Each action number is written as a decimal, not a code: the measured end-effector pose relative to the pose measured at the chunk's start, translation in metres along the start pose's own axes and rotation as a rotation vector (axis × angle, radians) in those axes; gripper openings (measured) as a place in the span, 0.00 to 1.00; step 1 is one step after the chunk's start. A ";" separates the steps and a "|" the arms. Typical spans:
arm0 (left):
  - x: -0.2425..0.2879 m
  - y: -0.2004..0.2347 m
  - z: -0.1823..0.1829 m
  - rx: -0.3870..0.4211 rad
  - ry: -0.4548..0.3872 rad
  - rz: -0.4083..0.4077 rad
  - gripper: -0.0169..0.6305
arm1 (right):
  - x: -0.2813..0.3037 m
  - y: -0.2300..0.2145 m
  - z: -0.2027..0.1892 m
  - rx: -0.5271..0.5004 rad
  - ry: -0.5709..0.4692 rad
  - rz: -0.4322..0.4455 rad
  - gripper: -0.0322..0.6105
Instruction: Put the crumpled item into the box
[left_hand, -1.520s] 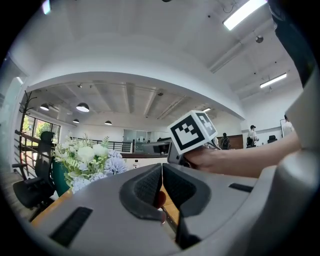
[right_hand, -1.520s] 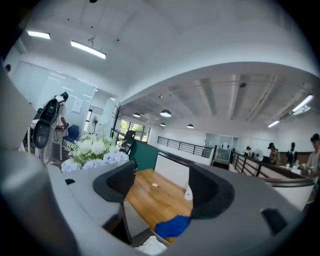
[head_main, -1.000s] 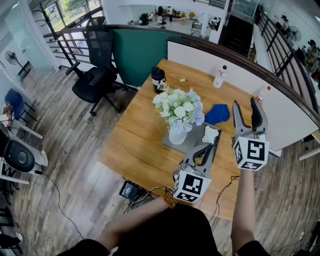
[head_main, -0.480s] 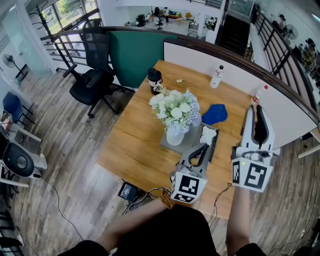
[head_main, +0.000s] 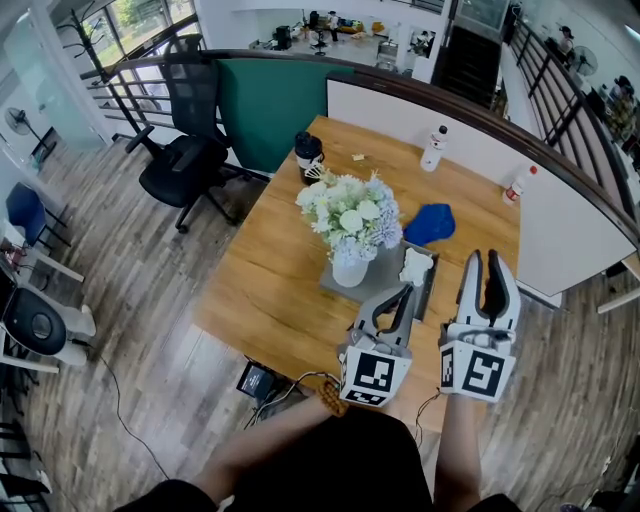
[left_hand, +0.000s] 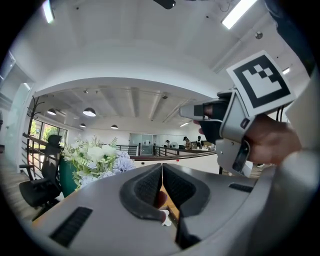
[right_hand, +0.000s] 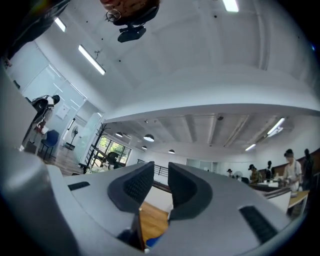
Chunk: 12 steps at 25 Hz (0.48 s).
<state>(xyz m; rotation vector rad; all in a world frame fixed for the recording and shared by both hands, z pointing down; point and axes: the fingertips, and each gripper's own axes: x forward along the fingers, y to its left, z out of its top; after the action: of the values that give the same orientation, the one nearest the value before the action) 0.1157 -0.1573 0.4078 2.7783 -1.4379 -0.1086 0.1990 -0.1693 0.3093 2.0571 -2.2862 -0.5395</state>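
Since the crumpled white paper wad (head_main: 416, 266) already seems to lie in the shallow grey box (head_main: 380, 272) beside the white flower vase (head_main: 349, 272), both tools hang idle nearby, the left gripper (head_main: 402, 293) with jaws together on nothing, the right gripper (head_main: 487, 258) with jaws that have just been closing to a narrow empty gap.

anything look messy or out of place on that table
A blue cloth lies bunched up on the table beside the grey tray, and a white crumpled wad sits at that tray's far corner. Nothing looks spilled or tipped.
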 end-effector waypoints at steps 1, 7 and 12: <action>0.000 -0.001 -0.002 0.000 0.003 0.000 0.06 | -0.004 0.001 -0.007 0.007 0.015 0.001 0.20; -0.002 0.001 -0.003 0.002 -0.002 0.010 0.06 | -0.029 0.009 -0.044 0.041 0.103 0.012 0.19; -0.006 0.001 -0.001 0.008 -0.010 0.019 0.06 | -0.048 0.018 -0.069 0.054 0.157 0.006 0.18</action>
<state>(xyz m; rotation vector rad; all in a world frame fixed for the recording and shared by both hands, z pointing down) 0.1120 -0.1529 0.4093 2.7733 -1.4705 -0.1168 0.2043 -0.1379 0.3890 2.0346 -2.2406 -0.3071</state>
